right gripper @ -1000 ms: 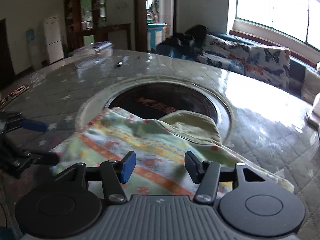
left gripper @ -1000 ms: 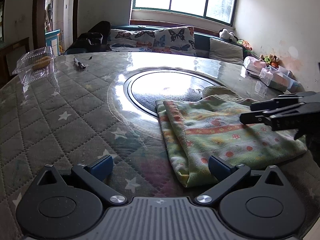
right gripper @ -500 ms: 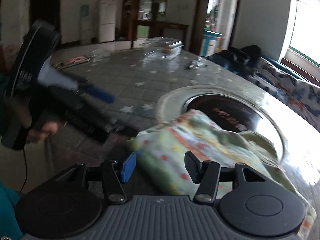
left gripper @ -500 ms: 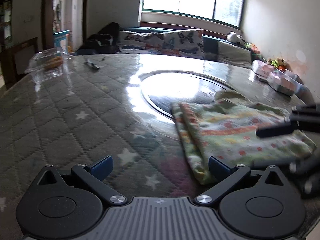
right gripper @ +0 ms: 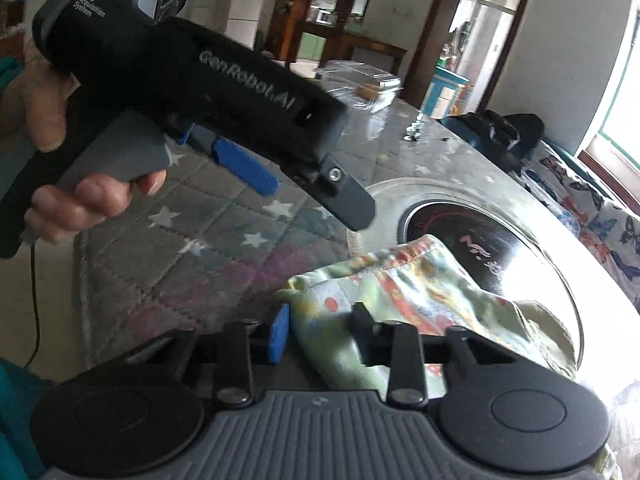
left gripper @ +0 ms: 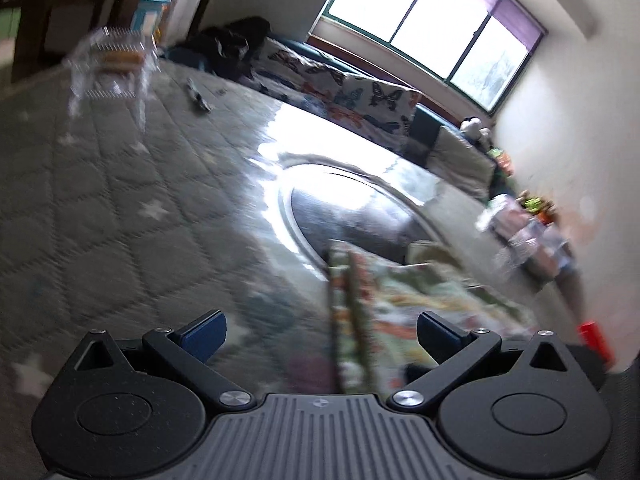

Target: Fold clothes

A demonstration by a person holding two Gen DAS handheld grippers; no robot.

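Observation:
A folded garment (left gripper: 400,300) with a pale green floral print lies on the quilted table cover, partly over the round glass inset (left gripper: 352,200). In the right wrist view, the near-left corner of the garment (right gripper: 400,292) is bunched between the fingers of my right gripper (right gripper: 320,332). Its jaws are closing, and the pads touch the cloth on both sides. My left gripper (left gripper: 320,332) is open with nothing in it, its fingers straddling the garment's left edge. The right wrist view shows my left gripper (right gripper: 304,192) hovering left of the corner, held by a hand (right gripper: 80,196).
A clear plastic container (left gripper: 112,56) and a pen (left gripper: 198,98) lie at the far left of the table. Boxes (left gripper: 532,240) sit at the right edge. A sofa with butterfly cushions (left gripper: 340,84) runs behind the table, under the window.
Both views have rolled. The right gripper's jaws have narrowed around the garment's corner. The left gripper now looms closer and higher in the right wrist view.

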